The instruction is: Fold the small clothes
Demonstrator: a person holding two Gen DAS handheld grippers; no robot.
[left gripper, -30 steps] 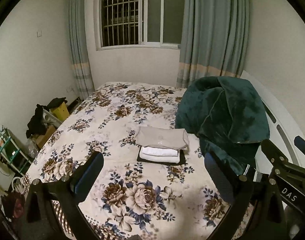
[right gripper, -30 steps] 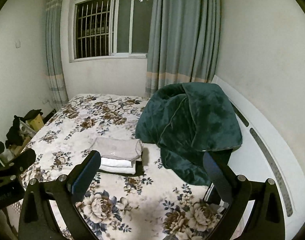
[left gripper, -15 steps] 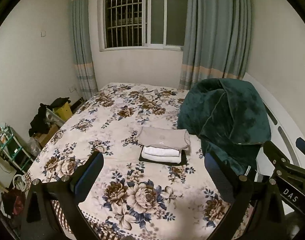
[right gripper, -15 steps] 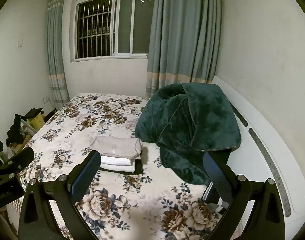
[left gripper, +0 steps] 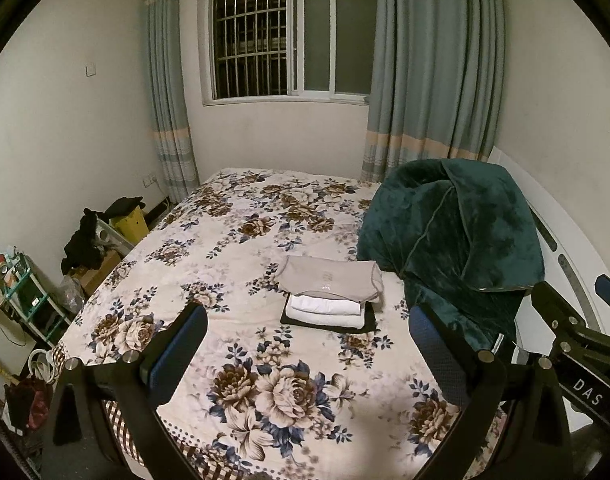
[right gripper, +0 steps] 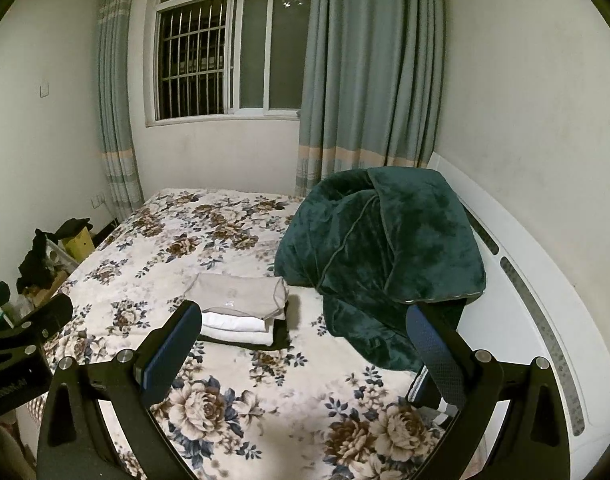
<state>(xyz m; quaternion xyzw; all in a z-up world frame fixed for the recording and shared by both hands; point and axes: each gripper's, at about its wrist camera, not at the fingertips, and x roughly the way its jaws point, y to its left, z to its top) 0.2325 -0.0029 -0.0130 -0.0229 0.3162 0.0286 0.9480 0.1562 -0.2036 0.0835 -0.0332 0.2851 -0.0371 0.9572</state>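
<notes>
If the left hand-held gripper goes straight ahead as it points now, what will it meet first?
Probably the stack of folded clothes on the bed. The left hand-held gripper is open and empty; depth is unclear.

Black bottom garment (left gripper: pixel 369 325) mostly hidden under stack, shelf clutter (left gripper: pixel 13 276) too small to tell

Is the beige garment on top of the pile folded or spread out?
Folded: the beige garment is a compact rectangle on the white pieces.

Left claw (left gripper: pixel 307 350) and right claw (right gripper: pixel 303 346) both hang level, side by side, jaws spread wide, holding nothing.
</notes>
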